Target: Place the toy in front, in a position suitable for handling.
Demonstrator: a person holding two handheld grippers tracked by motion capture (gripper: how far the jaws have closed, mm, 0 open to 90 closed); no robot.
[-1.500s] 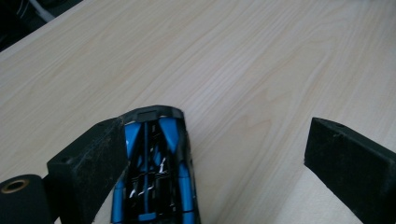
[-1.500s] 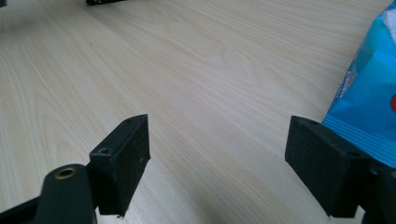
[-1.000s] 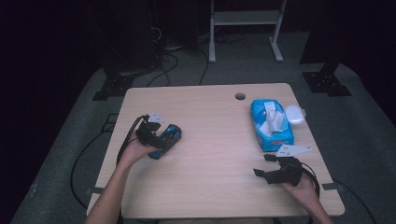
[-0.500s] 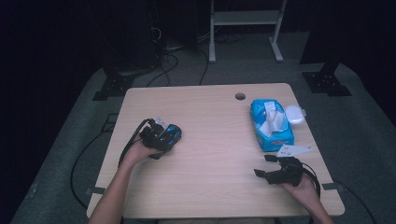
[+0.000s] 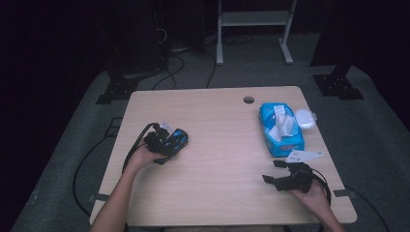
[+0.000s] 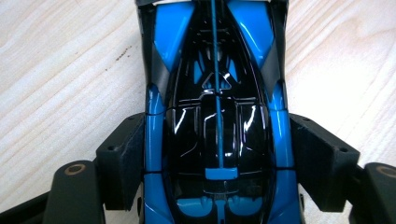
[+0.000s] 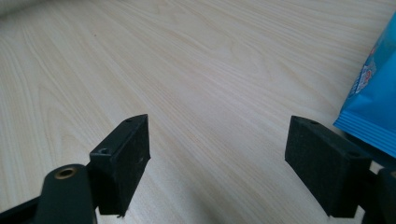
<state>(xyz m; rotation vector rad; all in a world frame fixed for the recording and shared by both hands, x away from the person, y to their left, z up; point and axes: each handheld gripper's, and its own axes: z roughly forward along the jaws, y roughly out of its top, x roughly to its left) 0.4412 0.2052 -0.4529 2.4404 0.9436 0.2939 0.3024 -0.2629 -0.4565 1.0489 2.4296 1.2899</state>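
hand-held gripper [image 5: 162, 143]: black | square foam-faced jaws | brass pivot screws | black cable

table [image 5: 217, 145] middle – free | right edge – wipes pack [image 5: 281, 128] blocks

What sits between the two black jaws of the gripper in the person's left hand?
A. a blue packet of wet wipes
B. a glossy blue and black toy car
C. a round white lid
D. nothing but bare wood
B: in the left gripper view, the glossy blue and black toy car lies lengthwise between the pads of the left gripper, which have just been closing on its sides.
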